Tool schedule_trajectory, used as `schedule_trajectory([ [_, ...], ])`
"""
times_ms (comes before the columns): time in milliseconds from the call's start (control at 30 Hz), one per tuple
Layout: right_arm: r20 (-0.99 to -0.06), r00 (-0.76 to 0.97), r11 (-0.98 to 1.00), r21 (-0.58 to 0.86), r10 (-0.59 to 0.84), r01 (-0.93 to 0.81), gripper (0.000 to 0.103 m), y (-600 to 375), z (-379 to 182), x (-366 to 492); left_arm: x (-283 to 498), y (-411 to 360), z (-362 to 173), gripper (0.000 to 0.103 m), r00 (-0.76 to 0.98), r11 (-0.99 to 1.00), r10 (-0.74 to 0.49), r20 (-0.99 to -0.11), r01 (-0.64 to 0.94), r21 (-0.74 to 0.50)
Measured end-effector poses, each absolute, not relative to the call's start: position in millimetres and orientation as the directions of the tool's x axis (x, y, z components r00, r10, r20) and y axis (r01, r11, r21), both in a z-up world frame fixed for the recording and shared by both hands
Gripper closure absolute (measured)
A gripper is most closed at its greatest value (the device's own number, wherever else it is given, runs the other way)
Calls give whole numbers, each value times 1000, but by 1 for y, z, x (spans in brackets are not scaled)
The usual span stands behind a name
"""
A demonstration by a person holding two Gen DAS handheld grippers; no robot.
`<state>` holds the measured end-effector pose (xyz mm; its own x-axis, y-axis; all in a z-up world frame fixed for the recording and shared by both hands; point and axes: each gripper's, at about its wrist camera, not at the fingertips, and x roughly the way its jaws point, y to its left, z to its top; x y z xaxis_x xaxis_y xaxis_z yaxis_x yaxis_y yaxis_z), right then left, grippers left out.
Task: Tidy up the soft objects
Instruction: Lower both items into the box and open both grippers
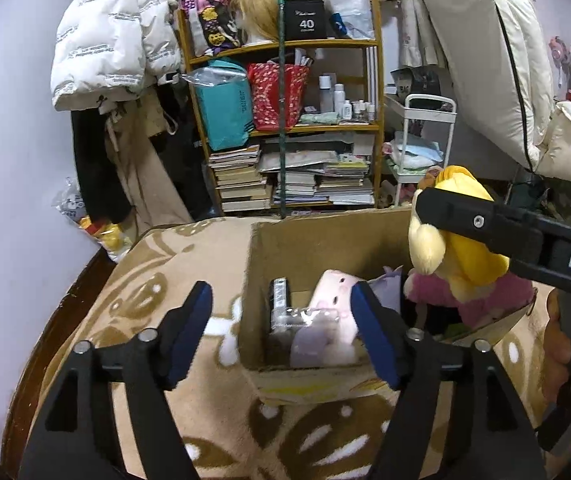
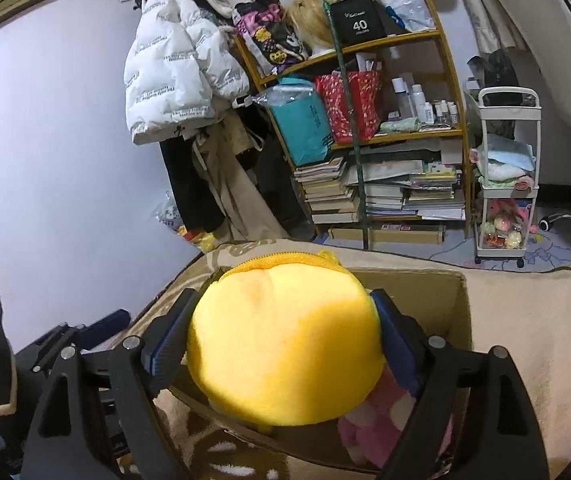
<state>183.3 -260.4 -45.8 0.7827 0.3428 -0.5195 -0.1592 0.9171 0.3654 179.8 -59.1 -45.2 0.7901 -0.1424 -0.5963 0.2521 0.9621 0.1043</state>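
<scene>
In left view only, pink plush (image 1: pixel 335 312) inside cardboard box (image 1: pixel 309 240)

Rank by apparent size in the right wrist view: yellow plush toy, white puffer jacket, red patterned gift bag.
1. Yellow plush toy, largest, though closest to the camera.
2. White puffer jacket.
3. Red patterned gift bag.

Yellow-headed plush doll (image 2: pixel 285 356), pink dress, over open cardboard box (image 1: pixel 309 240); pink plush (image 1: pixel 335 312) inside.
</scene>
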Motion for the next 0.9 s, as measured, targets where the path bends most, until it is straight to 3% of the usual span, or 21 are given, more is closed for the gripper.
schedule_trajectory([
  [300,-548,774,931,336,316,-142,4,-260,-49,181,167,-44,-45,20,769,970,-110,-630,222,101],
  [433,-539,789,935,333,294,-121,0,-266,-40,173,156,-40,-40,11,778,972,-106,-619,213,102],
  [900,-553,817,978,202,163,-58,0,-269,-8,117,119,-28,-9,5,821,977,-114,-560,195,86],
])
